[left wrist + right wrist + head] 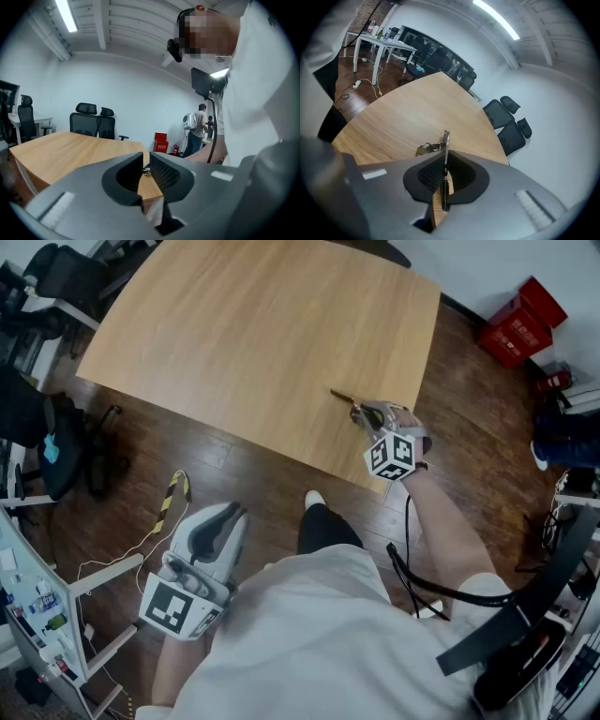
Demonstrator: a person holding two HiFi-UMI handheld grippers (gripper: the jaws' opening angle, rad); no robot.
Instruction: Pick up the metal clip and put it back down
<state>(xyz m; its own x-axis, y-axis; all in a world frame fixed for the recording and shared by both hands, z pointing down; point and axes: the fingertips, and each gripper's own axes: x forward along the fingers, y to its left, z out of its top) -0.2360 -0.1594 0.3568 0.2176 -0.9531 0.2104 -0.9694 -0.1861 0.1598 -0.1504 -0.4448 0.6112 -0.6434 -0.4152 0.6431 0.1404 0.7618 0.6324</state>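
The metal clip (339, 397) is a thin dark strip that sticks out past my right gripper (361, 413) near the front right edge of the wooden table (262, 334). In the right gripper view the clip (446, 140) stands edge-on, pinched between the shut pads of the right gripper (445, 161), and a bent wire part shows to its left. It looks just above the tabletop (408, 117); contact cannot be told. My left gripper (230, 512) hangs low over the floor, away from the table. In its own view the left gripper (146, 164) shows a narrow gap and holds nothing.
Red boxes (520, 324) stand on the floor at the far right. Black office chairs (56, 273) sit beyond the table's left corner, and two more chairs (91, 122) stand behind the table. A yellow-black striped strip (169, 502) lies on the floor near the left gripper. A person (199, 126) stands in the background.
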